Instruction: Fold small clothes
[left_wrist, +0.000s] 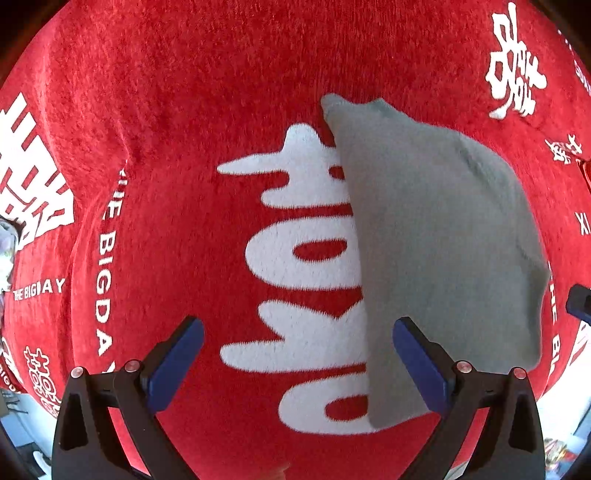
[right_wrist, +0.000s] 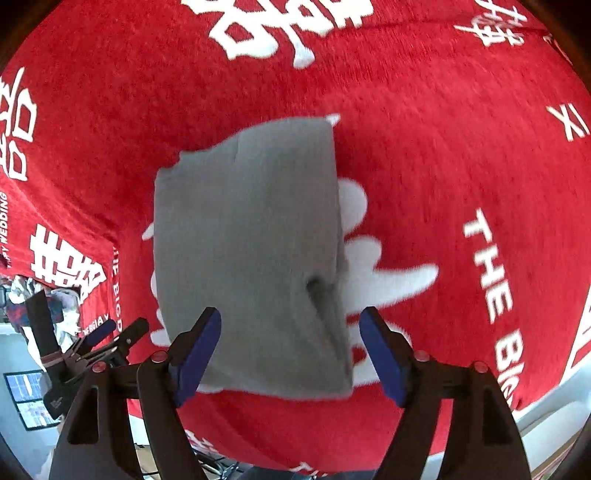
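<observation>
A plush red blanket (left_wrist: 207, 110) with a short fuzzy nap covers the whole work surface, printed with large white Chinese characters and the lines "THE BIG DAY" and "WEDDING". Near its left edge in the right wrist view the blanket drops off, and beyond it lie a heap of mixed clothes (right_wrist: 22, 295) and a pale floor.

In the middle of the blanket lies a folded grey garment (right_wrist: 251, 251), soft knit, roughly rectangular with a straight folded edge on one side and a small pucker near its lower right part. It covers part of a big white character.

The left gripper (left_wrist: 297, 369) stands wide open over bare blanket, its blue-padded fingers holding nothing, the garment just beside its right finger. The right gripper (right_wrist: 290, 354) is also spread, empty, above the garment's near edge.
</observation>
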